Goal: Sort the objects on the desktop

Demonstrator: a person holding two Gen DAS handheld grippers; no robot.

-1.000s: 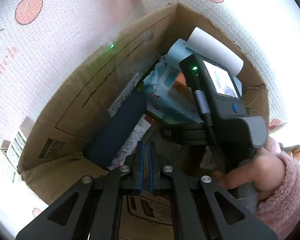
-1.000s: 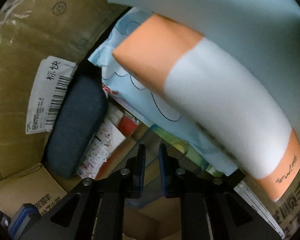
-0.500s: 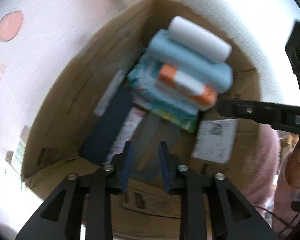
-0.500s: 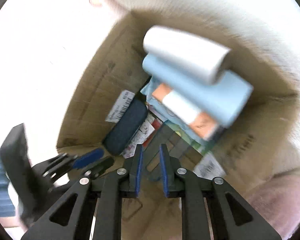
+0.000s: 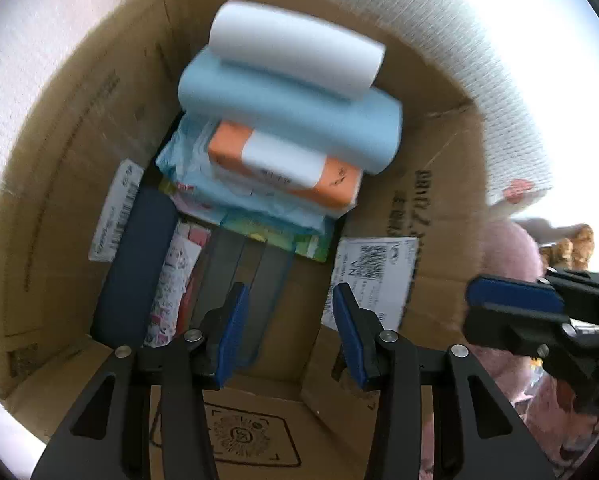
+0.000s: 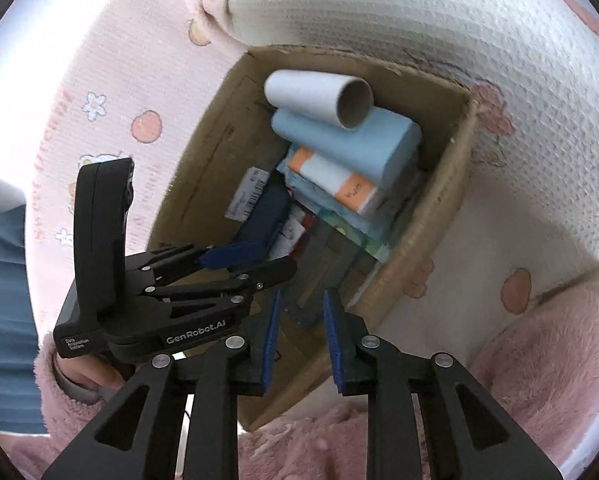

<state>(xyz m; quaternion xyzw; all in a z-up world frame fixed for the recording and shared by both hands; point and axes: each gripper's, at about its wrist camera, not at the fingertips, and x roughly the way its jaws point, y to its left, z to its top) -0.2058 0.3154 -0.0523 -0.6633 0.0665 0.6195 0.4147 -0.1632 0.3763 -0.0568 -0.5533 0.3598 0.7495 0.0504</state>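
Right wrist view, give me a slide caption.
Both claws, right and left, opening empty above a packed cardboard box.

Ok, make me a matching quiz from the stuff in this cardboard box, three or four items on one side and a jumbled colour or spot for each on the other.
Items:
1. Roll
2. Pack
3. Pouch
4. Label

Descriptions:
A. Dark navy, along the box's left wall
B. White, on top of the pile
C. Orange with a white band
D. Printed with a QR code

Pairs: 1-B, 2-C, 3-A, 4-D
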